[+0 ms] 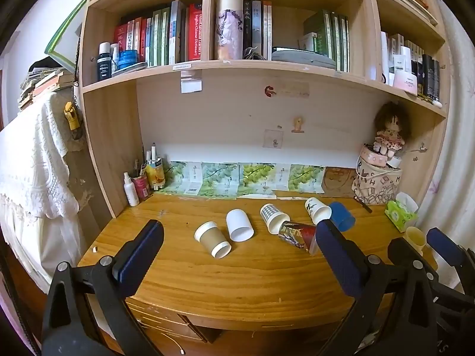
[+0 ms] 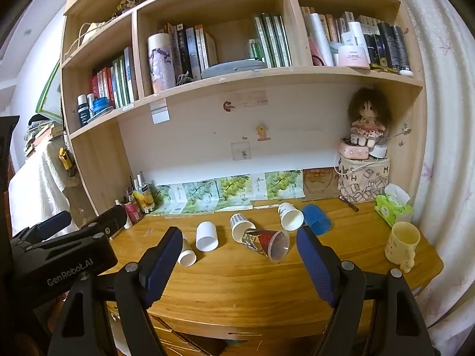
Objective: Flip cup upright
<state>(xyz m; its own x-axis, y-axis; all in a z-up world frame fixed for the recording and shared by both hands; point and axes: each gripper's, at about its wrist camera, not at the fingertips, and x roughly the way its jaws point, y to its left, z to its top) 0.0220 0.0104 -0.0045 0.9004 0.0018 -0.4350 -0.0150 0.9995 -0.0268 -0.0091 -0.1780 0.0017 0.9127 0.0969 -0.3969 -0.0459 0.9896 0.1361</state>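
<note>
The front part of the wooden desk (image 2: 252, 290) is bare, so a gripper can come in low from the front. Farther back, six cups lie in a row. The brown cup (image 1: 212, 239) and white cup (image 1: 239, 224) sit close, and the shiny picture cup (image 2: 265, 244) touches the checked cup (image 2: 241, 226). A yellow mug (image 2: 402, 241) blocks the right edge
</note>
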